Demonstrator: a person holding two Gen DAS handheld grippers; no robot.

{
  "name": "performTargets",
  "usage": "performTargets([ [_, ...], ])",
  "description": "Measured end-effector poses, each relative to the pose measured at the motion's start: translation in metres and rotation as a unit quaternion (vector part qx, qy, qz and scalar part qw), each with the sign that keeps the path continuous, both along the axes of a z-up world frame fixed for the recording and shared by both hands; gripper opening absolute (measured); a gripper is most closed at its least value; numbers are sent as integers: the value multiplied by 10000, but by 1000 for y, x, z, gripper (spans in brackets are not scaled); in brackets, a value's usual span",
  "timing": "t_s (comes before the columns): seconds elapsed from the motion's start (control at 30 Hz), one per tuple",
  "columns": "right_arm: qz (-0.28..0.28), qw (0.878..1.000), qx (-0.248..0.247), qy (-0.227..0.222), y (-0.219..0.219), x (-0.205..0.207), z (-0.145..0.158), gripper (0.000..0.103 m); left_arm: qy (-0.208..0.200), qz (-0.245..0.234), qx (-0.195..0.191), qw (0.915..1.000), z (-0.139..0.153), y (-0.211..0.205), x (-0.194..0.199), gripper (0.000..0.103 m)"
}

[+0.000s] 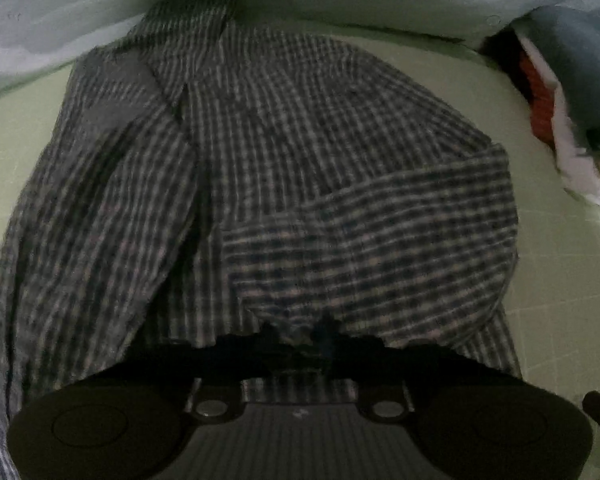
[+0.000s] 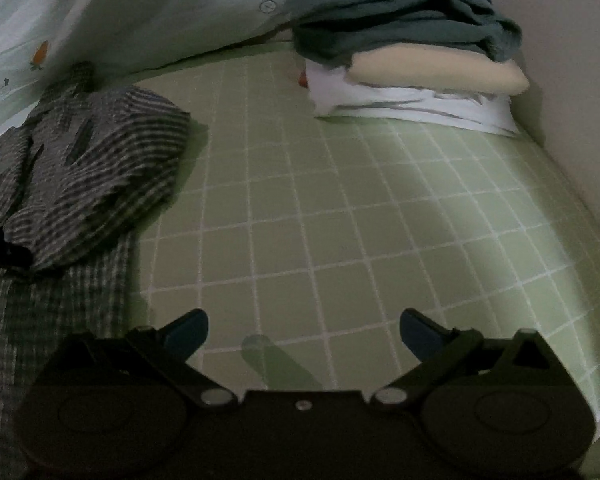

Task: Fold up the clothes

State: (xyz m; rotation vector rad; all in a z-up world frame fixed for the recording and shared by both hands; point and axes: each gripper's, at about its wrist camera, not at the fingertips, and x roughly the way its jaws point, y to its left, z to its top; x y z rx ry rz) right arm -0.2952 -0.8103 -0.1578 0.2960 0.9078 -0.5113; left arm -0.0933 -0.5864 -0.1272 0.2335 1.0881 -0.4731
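The left gripper [image 1: 300, 334] pinches the near edge of the checked shirt [image 1: 260, 160] spread on the green bed sheet [image 2: 340, 220], while the right gripper [image 2: 304, 330] hovers with fingers wide over bare sheet right of it, so the next fold likely needs a second grip.

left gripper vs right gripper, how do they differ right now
The left gripper has its jaws drawn close together, pinching the checked shirt; the right gripper stands wide open with nothing between its fingers. The left one sits over the shirt, while the right one is over bare green grid sheet, beside the shirt. Both are the same dark two-finger design, pointing down at the bed.
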Motion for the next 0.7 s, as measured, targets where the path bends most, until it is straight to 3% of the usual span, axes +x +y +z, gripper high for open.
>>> performTargets([
  [0.3, -81, 9998, -146, -146, 40, 38, 9, 103, -1041, 78, -729, 9919, 81, 68, 36, 6],
  [0.47, -34, 9994, -188, -275, 90, 72, 13, 103, -1294, 628, -1302, 9810, 114, 142, 96, 6],
  [0.7, 47, 9988, -388, -306, 169, 126, 17, 103, -1694, 1183, -1417, 9681, 129, 245, 192, 6],
])
